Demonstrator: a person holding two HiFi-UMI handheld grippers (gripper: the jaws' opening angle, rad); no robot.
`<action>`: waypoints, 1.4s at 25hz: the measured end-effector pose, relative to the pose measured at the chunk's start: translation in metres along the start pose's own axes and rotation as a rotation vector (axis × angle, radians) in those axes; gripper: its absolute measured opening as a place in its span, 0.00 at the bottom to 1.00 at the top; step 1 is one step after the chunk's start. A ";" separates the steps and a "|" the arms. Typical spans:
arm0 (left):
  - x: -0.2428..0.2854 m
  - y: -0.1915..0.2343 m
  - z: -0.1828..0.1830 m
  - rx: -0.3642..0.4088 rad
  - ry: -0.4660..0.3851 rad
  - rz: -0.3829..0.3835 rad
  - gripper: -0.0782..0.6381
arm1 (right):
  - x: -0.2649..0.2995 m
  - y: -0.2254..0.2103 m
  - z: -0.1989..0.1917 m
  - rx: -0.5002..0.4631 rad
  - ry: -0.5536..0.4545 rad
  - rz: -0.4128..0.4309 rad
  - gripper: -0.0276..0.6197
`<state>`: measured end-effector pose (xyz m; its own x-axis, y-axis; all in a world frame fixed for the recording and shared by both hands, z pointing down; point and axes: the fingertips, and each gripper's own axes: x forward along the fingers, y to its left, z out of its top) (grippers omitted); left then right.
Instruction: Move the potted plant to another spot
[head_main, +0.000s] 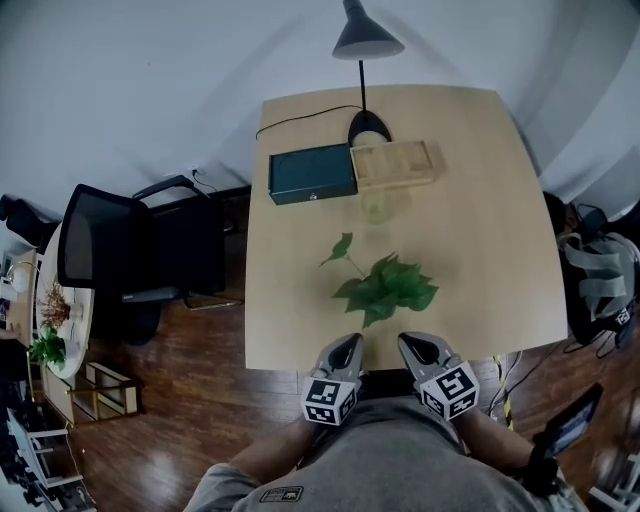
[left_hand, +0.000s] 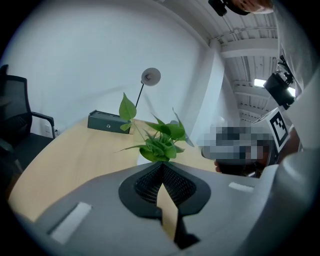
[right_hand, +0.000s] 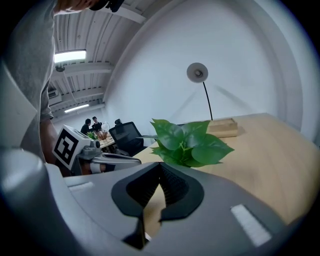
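The potted plant (head_main: 385, 285) stands on the pale wooden table (head_main: 480, 250), a little in from its near edge. Broad green leaves hide its pot. Both grippers hover side by side at the near edge, just short of the leaves and not touching them. My left gripper (head_main: 350, 343) is shut with nothing in it, and so is my right gripper (head_main: 408, 341). In the left gripper view the plant (left_hand: 161, 142) rises straight beyond the closed tips of the left gripper (left_hand: 161, 166). In the right gripper view the plant (right_hand: 187, 142) stands right behind the right gripper (right_hand: 160, 165).
At the table's far side are a dark green box (head_main: 312, 173), a wooden tray (head_main: 393, 164), a desk lamp (head_main: 365, 40) and a small clear glass (head_main: 378, 207). A black office chair (head_main: 130, 255) stands to the left. A backpack (head_main: 600, 280) lies on the floor at the right.
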<state>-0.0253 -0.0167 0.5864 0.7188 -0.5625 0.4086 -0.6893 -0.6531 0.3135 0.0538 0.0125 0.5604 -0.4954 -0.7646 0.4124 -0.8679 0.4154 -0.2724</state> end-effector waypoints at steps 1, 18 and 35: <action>0.004 0.004 -0.005 0.002 0.010 0.011 0.11 | 0.001 -0.004 -0.003 0.001 0.008 -0.003 0.05; 0.082 0.038 -0.040 0.356 0.108 -0.107 0.67 | 0.020 -0.033 -0.047 0.030 0.125 -0.019 0.05; 0.136 0.019 -0.022 0.525 0.056 -0.238 0.82 | 0.012 -0.046 -0.062 0.051 0.188 -0.061 0.05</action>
<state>0.0578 -0.0949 0.6666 0.8328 -0.3512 0.4278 -0.3620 -0.9303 -0.0590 0.0849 0.0147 0.6319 -0.4444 -0.6803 0.5829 -0.8958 0.3420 -0.2838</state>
